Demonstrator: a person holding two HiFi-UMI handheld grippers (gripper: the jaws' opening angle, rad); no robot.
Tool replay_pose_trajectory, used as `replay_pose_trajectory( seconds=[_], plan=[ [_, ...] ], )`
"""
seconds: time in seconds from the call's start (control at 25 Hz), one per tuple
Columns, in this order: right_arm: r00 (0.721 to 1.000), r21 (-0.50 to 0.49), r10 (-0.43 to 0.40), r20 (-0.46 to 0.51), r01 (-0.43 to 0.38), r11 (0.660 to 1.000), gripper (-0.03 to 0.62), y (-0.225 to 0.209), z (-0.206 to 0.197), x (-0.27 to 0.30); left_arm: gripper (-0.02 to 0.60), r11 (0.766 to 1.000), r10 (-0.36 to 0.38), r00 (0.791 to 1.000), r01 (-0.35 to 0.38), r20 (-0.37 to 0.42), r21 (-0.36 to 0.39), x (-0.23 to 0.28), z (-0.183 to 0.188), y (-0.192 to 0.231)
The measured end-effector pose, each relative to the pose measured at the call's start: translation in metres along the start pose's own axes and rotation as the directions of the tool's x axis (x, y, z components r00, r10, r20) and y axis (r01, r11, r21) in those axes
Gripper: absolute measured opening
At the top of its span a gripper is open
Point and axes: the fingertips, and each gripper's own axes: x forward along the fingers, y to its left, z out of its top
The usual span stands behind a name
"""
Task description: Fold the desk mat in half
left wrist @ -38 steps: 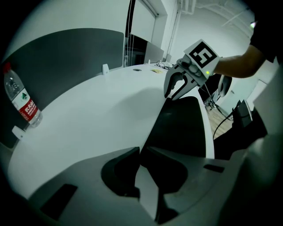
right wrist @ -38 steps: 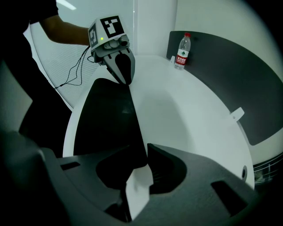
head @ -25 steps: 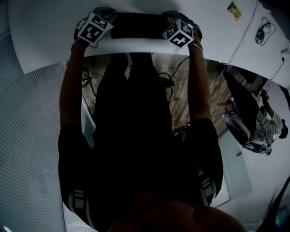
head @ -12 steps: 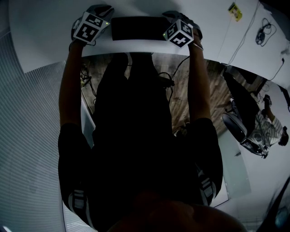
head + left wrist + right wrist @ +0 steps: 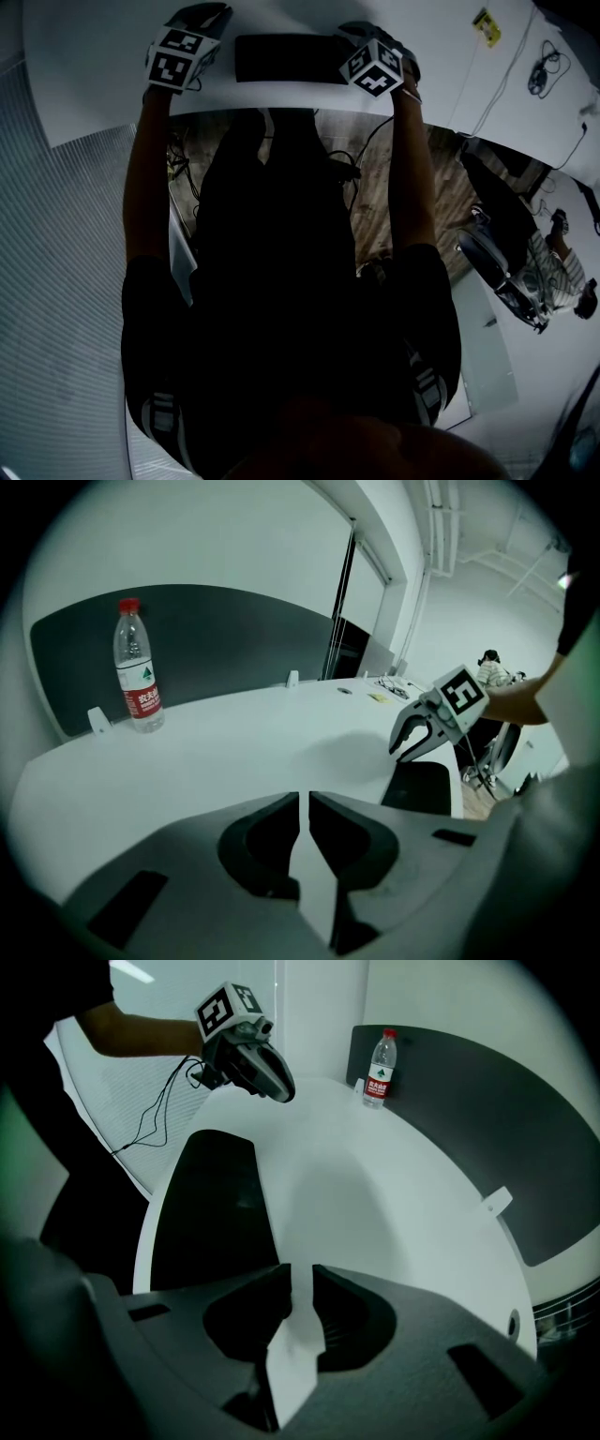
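1. Hovering at the near edge of the desk (image 5: 84,84), both grippers are flanking the mat (image 5: 286,58), which is lying flat and black on the white top between them.
2. The left gripper (image 5: 300,803) is showing its jaws drawn almost together. Only a slit of white desk is peeking through and nothing is pinched. It is hanging just off the mat's left end, clear of it.
3. The right gripper (image 5: 297,1283) is carrying its jaws a little apart, and they are empty too. It is sitting over the mat's right end without gripping it.
4. The light is running dim here, so I am not able to say whether the mat is lying as one layer or already doubled.
5. I am judging the mat to be thin, light and floppy, so it is likely going to sag and drape rather than hinge cleanly. On that smooth desk it may also be sliding when nudged.
6. I am reckoning the best hold is the two corners of one end, one per gripper, pinching the edge. That edge is hugging the desk, so slipping a jaw beneath looks like the tricky bit.
7. The bottle (image 5: 138,667) is standing well apart at the far side, out of the way.
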Motion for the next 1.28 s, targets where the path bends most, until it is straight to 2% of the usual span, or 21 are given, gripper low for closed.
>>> replay_pose_trajectory(
  seconds=[0.24, 0.48, 0.6, 0.72, 0.92, 1.12, 1.28],
  plan=[
    [1.0, 0.01, -0.019, 0.009, 0.019, 1.0, 0.06, -0.006, 0.001, -0.006, 0.015, 0.998, 0.057, 0.996, -0.054, 0.071, -0.043, -0.014, 0.013, 0.008],
    [0.999, 0.013, -0.038, -0.003, 0.038, 0.999, 0.06, -0.008, 0.001, -0.009, 0.008, 0.995, 0.073, 0.992, -0.066, 0.101, -0.075, -0.024, 0.018, 0.007],
    [0.998, 0.062, -0.062, 0.018, 0.061, 0.996, 0.058, -0.015, 0.005, -0.016, 0.005, 0.992, 0.095, 0.989, -0.085, 0.116, -0.093, -0.032, 0.022, 0.008],
    [0.993, 0.162, -0.105, 0.06, 0.094, 0.982, 0.035, -0.025, 0.012, -0.028, 0.005, 0.985, 0.136, 0.981, -0.118, 0.141, -0.127, -0.043, 0.028, 0.012],
    [0.968, 0.393, -0.18, 0.176, 0.098, 0.914, 0.023, -0.039, 0.029, -0.051, 0.005, 0.971, 0.203, 0.957, -0.169, 0.207, -0.17, -0.065, 0.04, 0.014],
    [0.941, 0.502, -0.227, 0.251, 0.074, 0.862, 0.02, -0.032, 0.049, -0.075, 0.005, 0.965, 0.231, 0.939, -0.187, 0.256, -0.186, -0.094, 0.047, 0.008],
    [0.923, 0.622, -0.273, 0.27, 0.049, 0.782, 0.012, -0.017, 0.055, -0.093, 0.005, 0.968, 0.22, 0.933, -0.172, 0.283, -0.185, -0.119, 0.049, -0.006]
  ],
)
